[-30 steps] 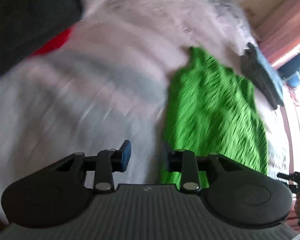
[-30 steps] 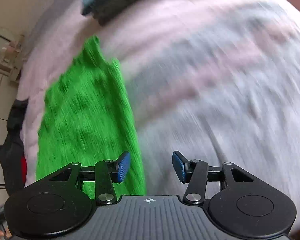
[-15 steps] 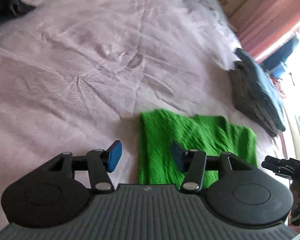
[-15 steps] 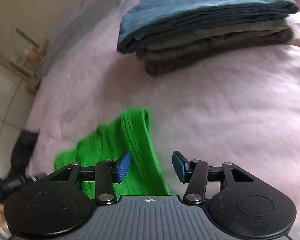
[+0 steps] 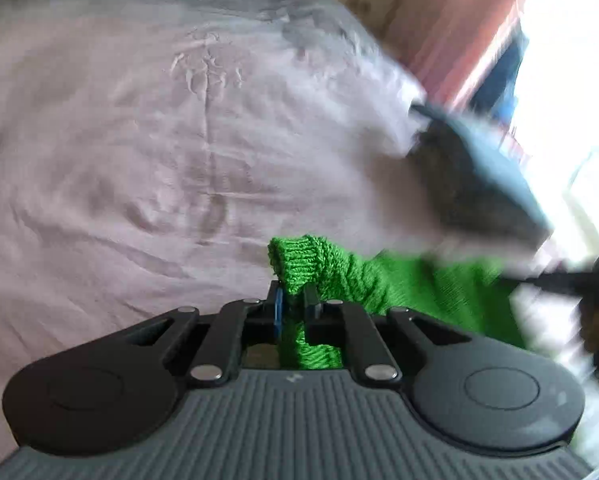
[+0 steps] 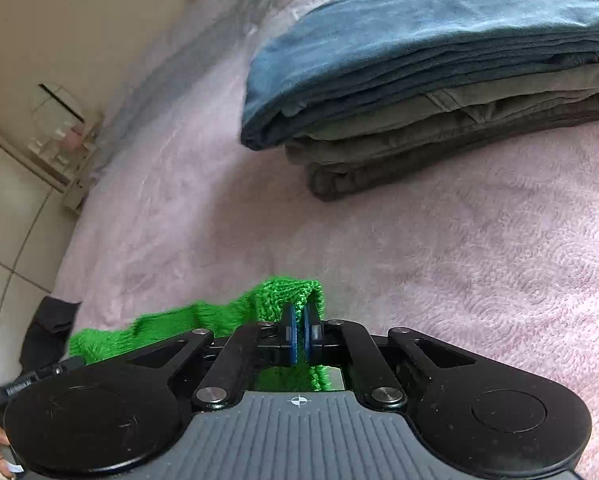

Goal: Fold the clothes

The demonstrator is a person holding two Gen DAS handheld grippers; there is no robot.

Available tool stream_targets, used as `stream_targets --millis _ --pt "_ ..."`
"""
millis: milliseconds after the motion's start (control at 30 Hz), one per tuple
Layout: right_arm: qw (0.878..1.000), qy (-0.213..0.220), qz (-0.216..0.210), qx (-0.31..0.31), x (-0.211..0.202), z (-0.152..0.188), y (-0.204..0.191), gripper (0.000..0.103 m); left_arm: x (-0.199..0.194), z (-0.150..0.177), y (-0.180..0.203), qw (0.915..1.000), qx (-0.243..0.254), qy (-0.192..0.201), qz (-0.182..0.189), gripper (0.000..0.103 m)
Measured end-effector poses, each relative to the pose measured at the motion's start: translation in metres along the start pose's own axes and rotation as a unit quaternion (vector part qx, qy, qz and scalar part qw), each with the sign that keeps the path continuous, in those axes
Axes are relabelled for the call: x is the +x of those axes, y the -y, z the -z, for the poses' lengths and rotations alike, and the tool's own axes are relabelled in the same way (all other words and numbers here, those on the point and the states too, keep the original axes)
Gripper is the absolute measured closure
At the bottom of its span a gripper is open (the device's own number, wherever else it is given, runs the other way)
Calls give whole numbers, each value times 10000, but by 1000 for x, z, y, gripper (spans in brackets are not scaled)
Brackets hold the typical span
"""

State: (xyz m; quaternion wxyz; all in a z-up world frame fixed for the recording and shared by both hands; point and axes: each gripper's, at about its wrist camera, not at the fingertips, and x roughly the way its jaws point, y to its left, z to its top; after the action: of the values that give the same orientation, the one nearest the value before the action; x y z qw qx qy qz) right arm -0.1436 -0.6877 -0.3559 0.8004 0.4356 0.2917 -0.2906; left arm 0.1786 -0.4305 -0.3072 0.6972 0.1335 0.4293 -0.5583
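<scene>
Green knit (image 5: 399,280) lies at lower centre of both views, on the bed (image 5: 139,140). Left gripper (image 5: 293,304) is clamped on one ribbed corner of the knit, which bunches above the fingers. Right gripper (image 6: 299,334) is clamped on another ribbed edge (image 6: 283,296), pads nearly together with fabric between. The knit spans from one gripper toward the other. A stack of folded clothes (image 6: 439,92), blue on top, sits on the bed at upper right of the right view, apart from the knit. Pink curtain (image 5: 459,28) shows upper right in the left view.
</scene>
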Motion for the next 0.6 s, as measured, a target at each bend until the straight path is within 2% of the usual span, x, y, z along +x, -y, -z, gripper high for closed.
stream_targets --millis 67,100,133,167,200,300,467,533,600 --pt "9997 -75 190 101 10 5 2 100 27 12 -5 9986 10 -458 -260 92" --pt "9996 -71 183 220 10 8 4 91 36 17 -8 9976 -50 -601 -329 90" --pt "9993 -51 131 353 7 9 7 83 35 20 -12 9978 -287 -539 -266 90" --pt "9988 -30 76 485 4 10 9 54 32 23 -16 9973 -540 -470 -178 90" --pt "9985 60 29 540 -3 12 10 34 24 25 -20 9962 -776 -393 -46 90" --pt "9990 285 29 351 -30 19 12 34 -7 32 -25 9943 -1011 -241 236 91" --pt "9998 26 4 189 -64 41 21 34 -34 59 -18 9911 -691 -849 752 91" --pt "9999 -88 102 42 -70 52 21 35 -32 68 -13 9894 -587 -1078 775 91" --pt "9997 -175 187 -64 -74 62 21 35 -30 70 -12 9901 -534 -1094 697 91"
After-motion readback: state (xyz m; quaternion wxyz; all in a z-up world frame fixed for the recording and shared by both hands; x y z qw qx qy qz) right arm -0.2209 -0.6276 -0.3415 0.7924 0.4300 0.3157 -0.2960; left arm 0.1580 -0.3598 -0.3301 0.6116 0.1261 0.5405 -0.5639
